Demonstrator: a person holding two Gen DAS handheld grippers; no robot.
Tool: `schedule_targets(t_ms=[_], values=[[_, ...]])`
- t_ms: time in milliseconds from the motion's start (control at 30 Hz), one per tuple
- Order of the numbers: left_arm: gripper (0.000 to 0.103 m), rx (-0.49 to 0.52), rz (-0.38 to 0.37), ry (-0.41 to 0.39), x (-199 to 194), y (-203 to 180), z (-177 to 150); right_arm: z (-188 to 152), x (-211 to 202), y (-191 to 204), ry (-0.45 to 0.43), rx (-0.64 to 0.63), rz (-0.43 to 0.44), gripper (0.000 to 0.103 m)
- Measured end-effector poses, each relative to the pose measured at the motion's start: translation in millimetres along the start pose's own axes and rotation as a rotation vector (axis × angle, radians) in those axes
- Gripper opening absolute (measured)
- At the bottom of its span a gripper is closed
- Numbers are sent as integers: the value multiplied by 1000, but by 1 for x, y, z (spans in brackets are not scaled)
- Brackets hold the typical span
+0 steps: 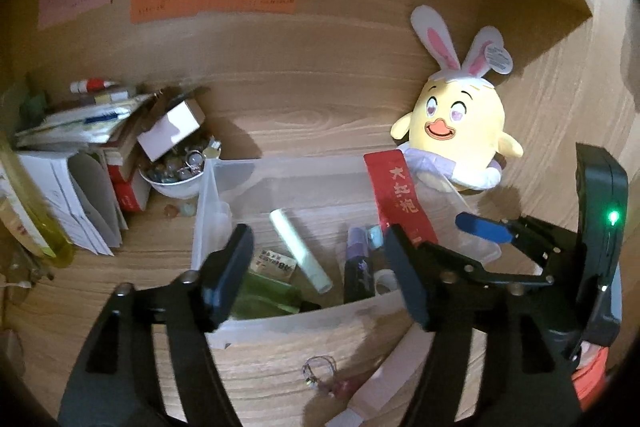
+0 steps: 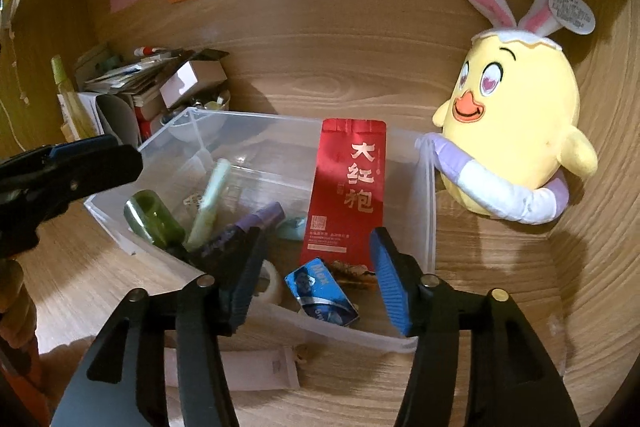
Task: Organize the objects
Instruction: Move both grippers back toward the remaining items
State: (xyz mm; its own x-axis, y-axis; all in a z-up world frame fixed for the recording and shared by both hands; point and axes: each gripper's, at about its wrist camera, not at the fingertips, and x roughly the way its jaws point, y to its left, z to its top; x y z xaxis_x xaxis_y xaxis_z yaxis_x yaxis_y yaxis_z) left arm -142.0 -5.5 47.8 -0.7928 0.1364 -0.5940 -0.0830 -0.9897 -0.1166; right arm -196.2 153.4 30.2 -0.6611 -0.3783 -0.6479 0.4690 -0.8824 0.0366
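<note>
Both tools hung released over the clear bin [image 2: 428, 195] on the table [image 2: 480, 367]: the left hand-held gripper [image 1: 320, 271] empty, the right hand-held gripper [image 2: 316, 279] gaping above a blue packet [image 2: 322, 293]; a red pouch [image 2: 348, 191] leaned inside, beside the yellow plush chick [image 2: 516, 131]

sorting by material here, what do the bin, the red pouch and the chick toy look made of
Bin: clear plastic, slightly frosted; the contents show through its walls.
Red pouch: probably foil or laminated film; glossy sheen and a crimped top seal.
Chick toy: soft plush fabric, matte and fuzzy, with stitched-looking seams and a paper tag on one ear.
</note>
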Motion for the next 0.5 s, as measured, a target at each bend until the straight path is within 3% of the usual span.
schedule_targets(t_ms=[167, 233, 500], values=[[88, 22, 15, -2, -12, -1, -7, -1, -13, 2, -17, 11, 24, 72], [90, 14, 15, 9, -16, 3, -12, -3, -19, 2, -20, 17, 30, 78], [91, 16, 53, 92, -16, 18, -42, -19, -35, 11, 5, 20, 58, 83]])
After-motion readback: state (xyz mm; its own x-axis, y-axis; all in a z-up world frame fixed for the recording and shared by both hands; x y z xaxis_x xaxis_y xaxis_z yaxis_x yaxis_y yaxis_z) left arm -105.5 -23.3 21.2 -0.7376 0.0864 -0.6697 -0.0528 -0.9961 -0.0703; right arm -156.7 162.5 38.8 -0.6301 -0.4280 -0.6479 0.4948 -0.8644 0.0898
